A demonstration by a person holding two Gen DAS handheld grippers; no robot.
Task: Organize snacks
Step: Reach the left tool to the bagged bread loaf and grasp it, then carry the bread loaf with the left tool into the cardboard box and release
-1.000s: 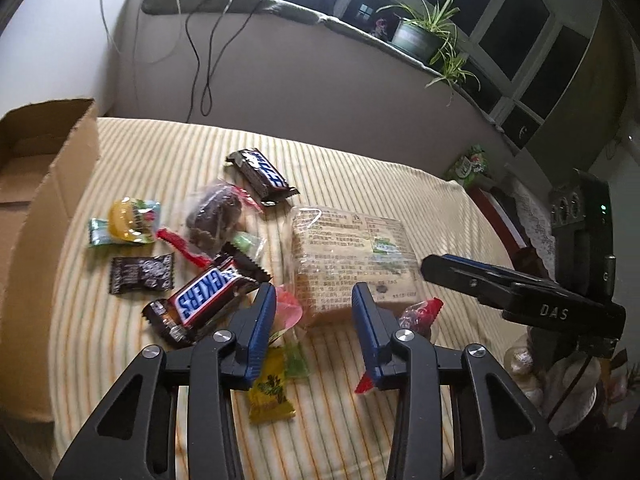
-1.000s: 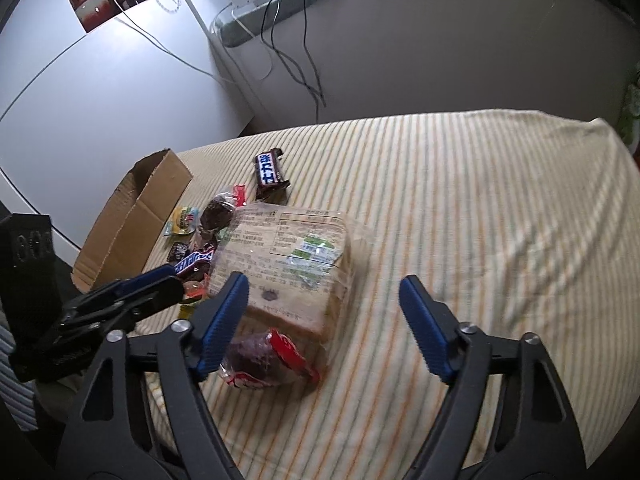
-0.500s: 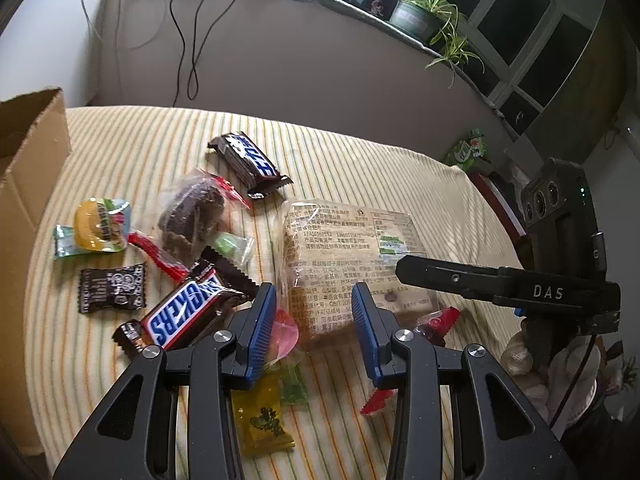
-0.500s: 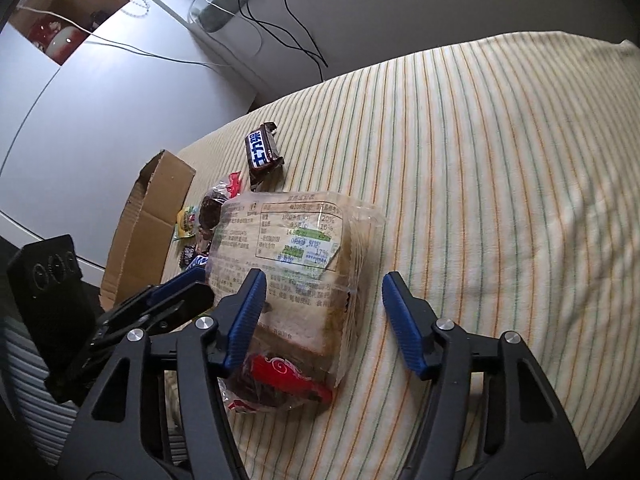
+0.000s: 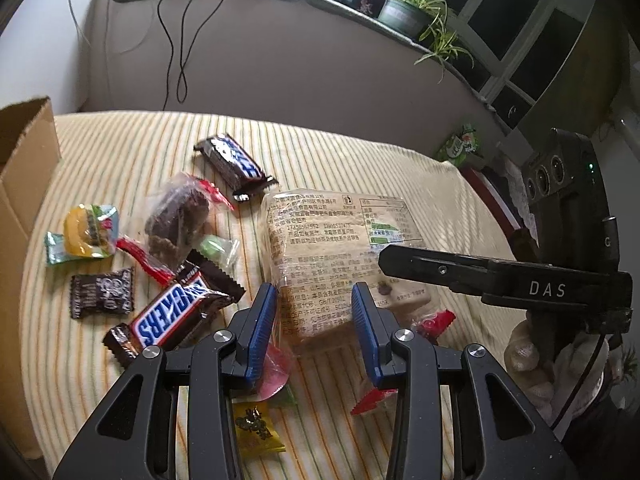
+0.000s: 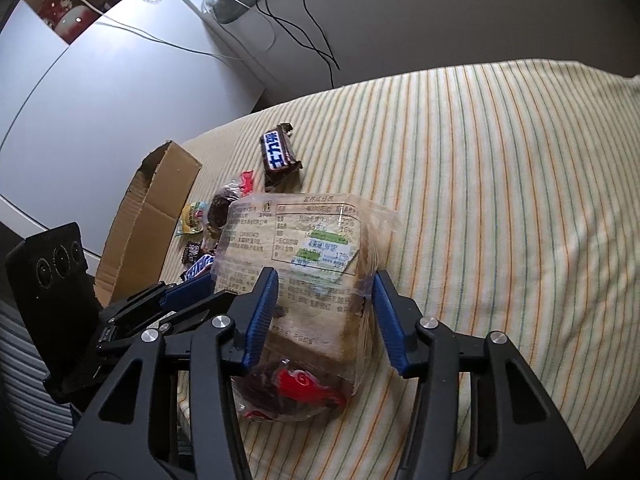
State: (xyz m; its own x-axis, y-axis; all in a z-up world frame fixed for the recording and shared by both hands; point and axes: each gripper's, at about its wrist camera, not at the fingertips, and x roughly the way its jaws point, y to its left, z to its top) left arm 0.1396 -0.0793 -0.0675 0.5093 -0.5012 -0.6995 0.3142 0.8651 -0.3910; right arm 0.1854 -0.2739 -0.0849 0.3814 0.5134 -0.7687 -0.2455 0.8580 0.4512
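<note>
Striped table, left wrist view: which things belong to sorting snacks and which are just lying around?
Job:
bread pack
Snickers bar
second chocolate bar
small candies
cardboard box

Just there:
potted plant
dangling cables

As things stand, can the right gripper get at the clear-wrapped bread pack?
Probably yes. The right gripper already straddles the near end of the bread pack, jaws closing with nothing between pads and wrapper; only a small red-wrapped snack lies just below.

Potted plant (image 5: 404, 16) on windowsill; black cables (image 5: 180, 40) hanging.
</note>
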